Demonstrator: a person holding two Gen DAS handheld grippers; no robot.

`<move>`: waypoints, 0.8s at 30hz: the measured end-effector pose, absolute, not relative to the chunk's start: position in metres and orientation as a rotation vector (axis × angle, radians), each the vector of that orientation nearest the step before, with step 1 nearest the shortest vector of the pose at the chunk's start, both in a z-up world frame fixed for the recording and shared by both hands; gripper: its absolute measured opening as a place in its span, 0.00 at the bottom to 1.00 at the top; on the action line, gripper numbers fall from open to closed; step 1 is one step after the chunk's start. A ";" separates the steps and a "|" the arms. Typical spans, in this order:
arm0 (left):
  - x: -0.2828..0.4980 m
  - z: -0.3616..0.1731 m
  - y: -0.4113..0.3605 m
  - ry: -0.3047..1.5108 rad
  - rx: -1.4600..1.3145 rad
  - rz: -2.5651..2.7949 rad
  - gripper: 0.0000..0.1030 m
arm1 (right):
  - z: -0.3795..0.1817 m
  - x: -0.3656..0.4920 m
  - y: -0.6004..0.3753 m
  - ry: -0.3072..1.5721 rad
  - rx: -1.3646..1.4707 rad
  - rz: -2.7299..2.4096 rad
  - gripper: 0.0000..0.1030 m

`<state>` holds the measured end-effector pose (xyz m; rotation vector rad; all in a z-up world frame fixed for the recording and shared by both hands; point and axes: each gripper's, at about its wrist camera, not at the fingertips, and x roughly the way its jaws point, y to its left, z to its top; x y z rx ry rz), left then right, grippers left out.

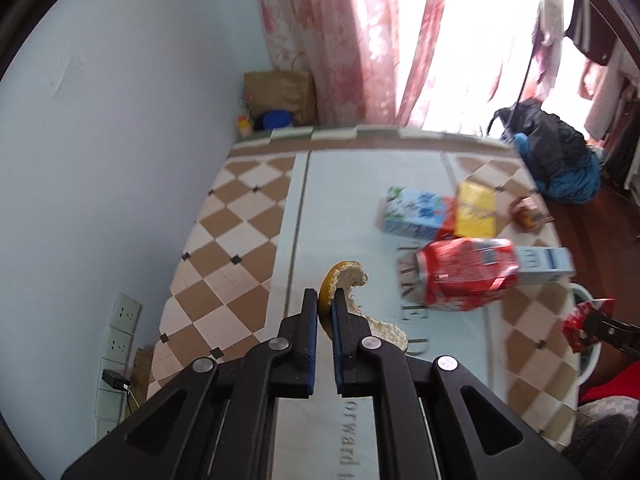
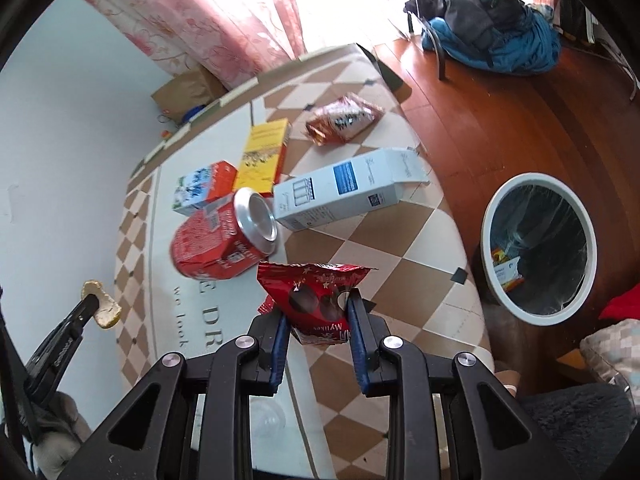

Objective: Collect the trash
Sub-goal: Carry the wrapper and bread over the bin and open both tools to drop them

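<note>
My left gripper (image 1: 325,298) is shut on a yellow fruit peel (image 1: 347,280) and holds it above the table; the peel also shows in the right wrist view (image 2: 102,304). My right gripper (image 2: 316,306) is shut on a red snack wrapper (image 2: 316,292), which also shows in the left wrist view (image 1: 582,322). A crushed red can (image 2: 220,236), a white-and-blue carton (image 2: 348,188), a yellow box (image 2: 262,156), a small blue-and-orange milk carton (image 2: 204,186) and a brown snack bag (image 2: 344,118) lie on the table. A white-rimmed bin (image 2: 490,220) stands on the floor at the right.
The table has a checkered cloth (image 2: 400,248) and stands against a pale blue wall (image 1: 120,120). Pink curtains (image 1: 340,40) hang behind it. A brown paper bag (image 1: 280,94) stands in the corner. A pile of bags (image 2: 492,32) lies on the wooden floor.
</note>
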<state>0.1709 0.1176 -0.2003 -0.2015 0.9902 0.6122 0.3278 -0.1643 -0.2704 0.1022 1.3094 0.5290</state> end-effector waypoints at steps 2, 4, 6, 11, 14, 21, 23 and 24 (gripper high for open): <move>0.171 -0.183 0.102 0.962 -0.192 0.591 0.04 | -0.260 0.326 -0.172 1.296 0.110 0.538 0.27; 0.172 -0.169 0.085 0.941 -0.183 0.569 0.04 | -0.248 0.326 -0.184 1.280 0.120 0.546 0.27; 0.181 -0.155 0.062 0.922 -0.168 0.528 0.04 | -0.235 0.327 -0.199 1.258 0.123 0.547 0.27; 0.210 -0.135 0.001 0.888 -0.136 0.418 0.04 | -0.207 0.336 -0.246 1.204 0.117 0.517 0.27; 0.237 -0.132 -0.043 0.882 -0.121 0.332 0.04 | -0.197 0.347 -0.284 1.182 0.114 0.476 0.27; 0.312 -0.164 -0.151 0.935 -0.061 0.140 0.04 | -0.209 0.386 -0.380 1.190 0.096 0.339 0.27; 0.326 -0.176 -0.173 0.959 -0.044 0.103 0.04 | -0.225 0.400 -0.407 1.213 0.093 0.300 0.27; 0.336 -0.185 -0.187 0.979 -0.034 0.079 0.04 | -0.233 0.407 -0.417 1.225 0.092 0.282 0.27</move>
